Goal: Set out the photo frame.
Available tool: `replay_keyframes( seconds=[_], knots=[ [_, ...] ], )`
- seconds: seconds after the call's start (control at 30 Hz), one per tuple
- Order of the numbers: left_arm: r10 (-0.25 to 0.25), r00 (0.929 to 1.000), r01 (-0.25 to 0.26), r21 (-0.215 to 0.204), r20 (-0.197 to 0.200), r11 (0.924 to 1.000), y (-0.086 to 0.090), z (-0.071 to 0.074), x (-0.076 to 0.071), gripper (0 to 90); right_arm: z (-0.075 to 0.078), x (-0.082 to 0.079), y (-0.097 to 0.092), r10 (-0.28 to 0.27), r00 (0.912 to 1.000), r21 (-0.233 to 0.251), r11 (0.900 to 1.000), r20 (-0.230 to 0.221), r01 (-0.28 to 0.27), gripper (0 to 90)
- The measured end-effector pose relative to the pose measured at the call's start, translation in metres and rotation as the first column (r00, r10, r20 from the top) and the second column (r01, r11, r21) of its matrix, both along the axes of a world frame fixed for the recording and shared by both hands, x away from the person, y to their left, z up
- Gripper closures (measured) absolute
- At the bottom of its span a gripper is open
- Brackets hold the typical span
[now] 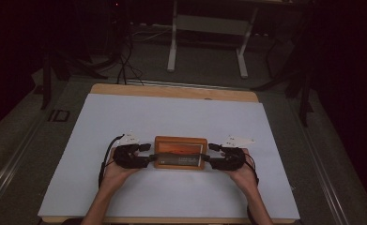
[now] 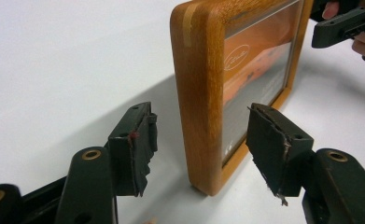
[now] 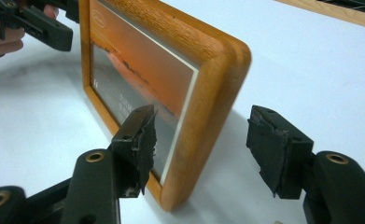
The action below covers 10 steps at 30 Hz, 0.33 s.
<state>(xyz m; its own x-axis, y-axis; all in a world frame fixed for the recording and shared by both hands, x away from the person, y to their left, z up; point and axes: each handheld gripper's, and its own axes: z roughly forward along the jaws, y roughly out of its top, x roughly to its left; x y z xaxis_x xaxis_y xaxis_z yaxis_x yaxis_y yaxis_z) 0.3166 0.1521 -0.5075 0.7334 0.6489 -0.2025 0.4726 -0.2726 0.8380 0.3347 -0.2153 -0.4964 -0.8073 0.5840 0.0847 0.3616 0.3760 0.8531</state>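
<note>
A wooden picture frame (image 1: 180, 152) with an orange sunset picture stands upright near the front middle of the white sheet. My left gripper (image 1: 147, 154) is at the frame's left end, open. In the left gripper view the frame's side edge (image 2: 196, 98) sits between the two jaws, clear of both pads (image 2: 136, 147). My right gripper (image 1: 212, 153) is at the frame's right end, open too. In the right gripper view the frame's edge (image 3: 213, 107) stands between the jaws, with the left pad (image 3: 138, 144) close in front of the glass. The other gripper (image 3: 35, 23) shows at the far end.
The white sheet (image 1: 125, 117) covers most of a wooden table (image 1: 172, 90). Beyond the table lie dark floor, cables (image 1: 125, 65) and the white legs of another table (image 1: 207, 42).
</note>
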Motion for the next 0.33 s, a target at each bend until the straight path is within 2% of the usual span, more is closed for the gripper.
replay_keyframes(
  seconds=[0.33],
  knots=[
    [0.028, 0.9990, -0.028, -0.003, -0.034, 0.9996, 0.023, -0.001, 0.002, 40.9, 0.002, 0.000, -0.019, 0.045, 0.9988, -0.027, 0.9986, -0.019, -0.046, 41.0]
  ],
)
